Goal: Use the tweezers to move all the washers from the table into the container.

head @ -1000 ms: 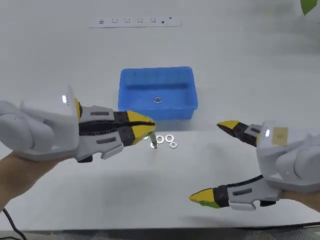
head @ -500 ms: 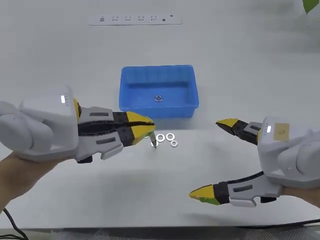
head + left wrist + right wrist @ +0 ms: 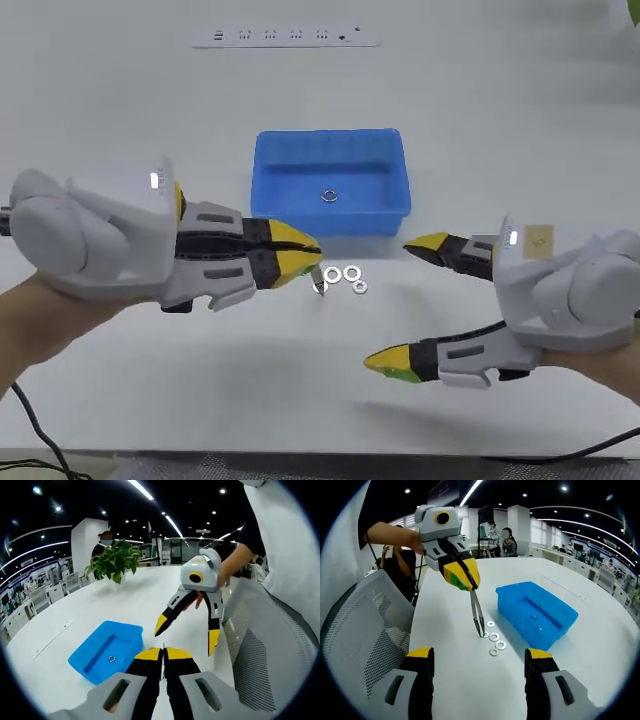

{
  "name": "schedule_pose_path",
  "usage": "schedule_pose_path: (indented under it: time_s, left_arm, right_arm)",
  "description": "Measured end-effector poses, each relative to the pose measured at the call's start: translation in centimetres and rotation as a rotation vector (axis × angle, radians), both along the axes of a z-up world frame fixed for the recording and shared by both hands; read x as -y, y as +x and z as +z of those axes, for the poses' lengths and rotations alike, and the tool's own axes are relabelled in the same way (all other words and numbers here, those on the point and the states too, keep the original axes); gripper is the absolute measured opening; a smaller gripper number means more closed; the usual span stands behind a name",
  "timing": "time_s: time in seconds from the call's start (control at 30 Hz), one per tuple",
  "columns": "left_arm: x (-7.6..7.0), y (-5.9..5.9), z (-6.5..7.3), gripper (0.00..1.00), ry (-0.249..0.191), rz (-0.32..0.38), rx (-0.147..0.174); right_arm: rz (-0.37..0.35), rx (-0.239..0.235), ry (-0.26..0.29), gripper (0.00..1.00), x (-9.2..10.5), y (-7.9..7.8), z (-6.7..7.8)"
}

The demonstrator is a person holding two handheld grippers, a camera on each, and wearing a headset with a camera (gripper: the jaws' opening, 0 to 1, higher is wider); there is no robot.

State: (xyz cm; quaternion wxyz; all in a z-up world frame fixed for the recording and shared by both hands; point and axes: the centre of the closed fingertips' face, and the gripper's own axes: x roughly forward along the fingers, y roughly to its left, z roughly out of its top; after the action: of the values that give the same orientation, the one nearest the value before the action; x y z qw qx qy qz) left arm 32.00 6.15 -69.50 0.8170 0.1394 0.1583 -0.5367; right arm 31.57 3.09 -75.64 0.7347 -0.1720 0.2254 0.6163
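Several small metal washers (image 3: 342, 276) (image 3: 495, 639) lie on the white table just in front of the blue container (image 3: 330, 185) (image 3: 107, 650) (image 3: 535, 612). One washer (image 3: 329, 196) (image 3: 534, 617) lies inside the container. My left gripper (image 3: 312, 253) (image 3: 163, 655) is shut on thin metal tweezers (image 3: 317, 280) (image 3: 477, 612), whose tips point down at the leftmost washer; I cannot tell if they grip it. My right gripper (image 3: 395, 303) (image 3: 480, 655) hangs open to the right of the washers, holding nothing.
A white power strip (image 3: 285, 38) lies at the far edge of the table. A green plant (image 3: 112, 565) stands further off. A mesh chair (image 3: 365, 635) stands beside the table, and people stand in the background.
My right gripper has drifted left, closer to the washers. The left gripper and tweezers keep their place over the washers; the camera has shifted slightly.
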Motion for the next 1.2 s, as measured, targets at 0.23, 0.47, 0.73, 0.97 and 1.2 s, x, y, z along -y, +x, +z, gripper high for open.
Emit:
schedule_pose_path:
  time_s: [0.23,0.47,0.73,0.97,1.2]
  left_arm:
    - [0.4,0.4,-0.1,0.05,-0.011,0.000,-0.015]
    - [0.1,0.3,-0.1,0.05,-0.019,-0.001,-0.038]
    - [0.2,0.0,-0.1,0.05,0.011,-0.030,-0.038]
    - [0.3,-0.1,-0.2,0.05,0.037,-0.063,-0.036]
    - [0.0,-0.3,-0.3,0.05,0.072,-0.084,-0.033]
  right_arm:
    - [0.018,-0.070,0.067,0.55,-3.2,0.9,0.3]
    - [0.113,-0.071,0.019,0.37,-4.7,0.8,-0.9]
    - [0.189,-0.031,-0.008,0.25,-5.5,0.7,-1.4]
    - [0.253,-0.019,-0.025,0.16,-6.0,0.2,-1.4]
    - [0.289,-0.005,-0.042,0.13,-6.2,0.3,-1.8]
